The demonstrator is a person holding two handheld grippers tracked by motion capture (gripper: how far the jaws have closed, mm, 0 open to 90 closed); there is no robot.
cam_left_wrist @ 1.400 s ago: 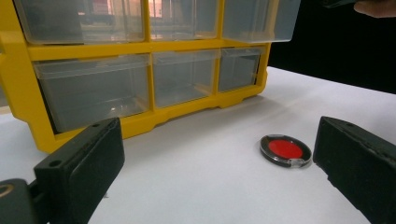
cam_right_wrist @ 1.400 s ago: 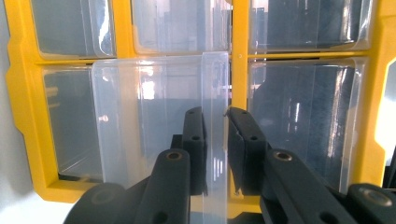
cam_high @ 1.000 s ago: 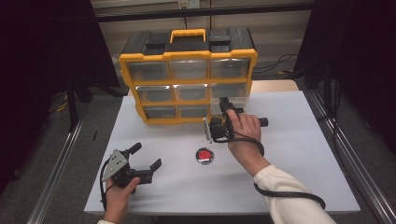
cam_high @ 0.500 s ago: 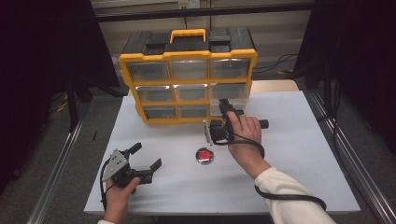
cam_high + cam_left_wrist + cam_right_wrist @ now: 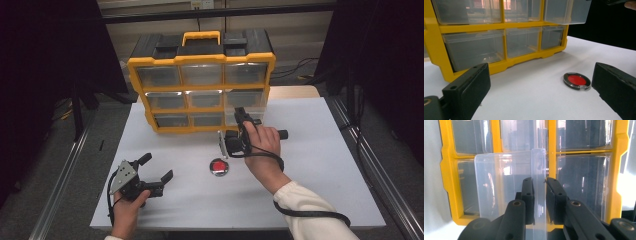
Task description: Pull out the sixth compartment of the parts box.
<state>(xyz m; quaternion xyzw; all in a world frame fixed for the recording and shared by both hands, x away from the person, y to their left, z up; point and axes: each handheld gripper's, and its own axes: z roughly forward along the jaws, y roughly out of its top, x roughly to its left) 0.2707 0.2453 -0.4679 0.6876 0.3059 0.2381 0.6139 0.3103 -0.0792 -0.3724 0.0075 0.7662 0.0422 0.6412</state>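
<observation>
At organizer, right claw pinching drawer handle.

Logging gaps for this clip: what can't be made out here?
- Whether the pulled-out clear drawer holds anything: glare in the right gripper view; the hand covers it in the high view.
- What the red disc is: too small in the high view.
- The organizer top: cut off in both gripper views.
- The right tongs pinch the drawer's tab.
</observation>
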